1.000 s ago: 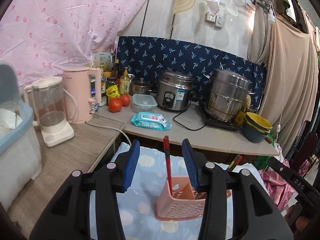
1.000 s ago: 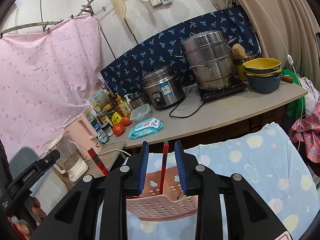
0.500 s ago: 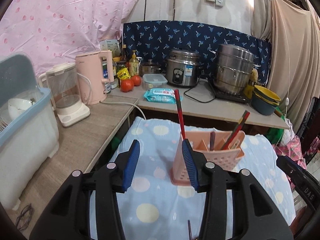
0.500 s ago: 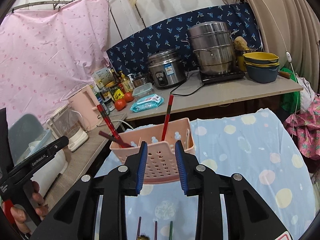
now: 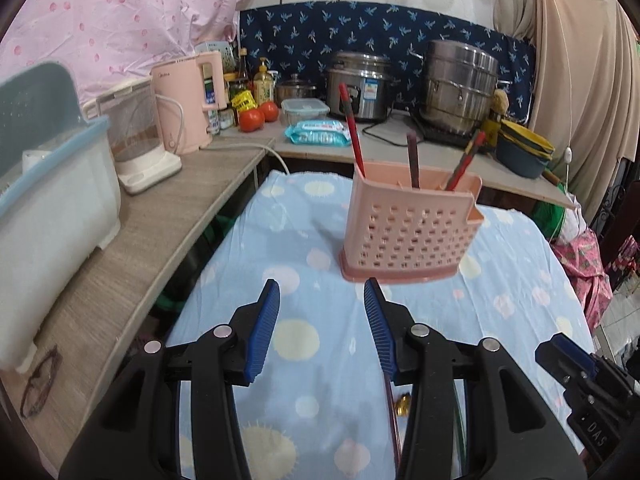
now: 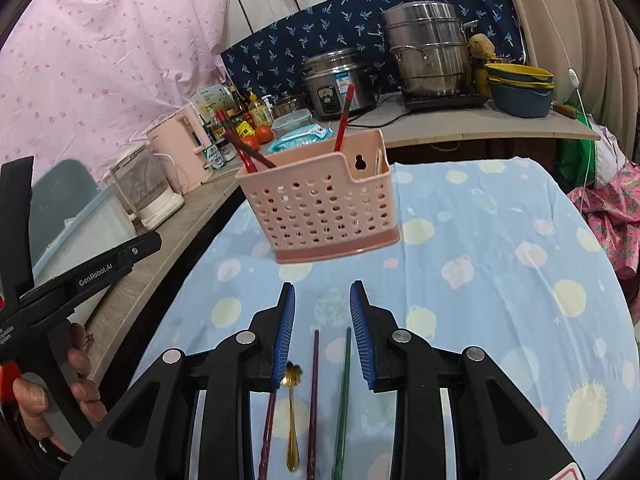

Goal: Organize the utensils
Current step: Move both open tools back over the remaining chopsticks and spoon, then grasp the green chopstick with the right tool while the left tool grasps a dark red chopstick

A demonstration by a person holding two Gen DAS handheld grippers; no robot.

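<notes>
Left gripper (image 5: 321,294): jaws open, empty.
Right gripper (image 6: 322,298): jaws apart, empty.
Utensil basket (image 6: 316,204): upright on dotted cloth (image 6: 500,264).
Chopsticks (image 6: 314,392), gold spoon (image 6: 292,404): loose on cloth, lower ends hidden by gripper.

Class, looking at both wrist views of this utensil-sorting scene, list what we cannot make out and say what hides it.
- Right wrist view: the near ends of the purple chopsticks, green chopstick and small gold spoon are cut off by the right tongs and the frame edge.
- Both views: the lower ends of the red chopsticks are hidden inside the pink perforated plastic basket.
- Left wrist view: the loose utensils are almost wholly covered by the left tongs.
</notes>
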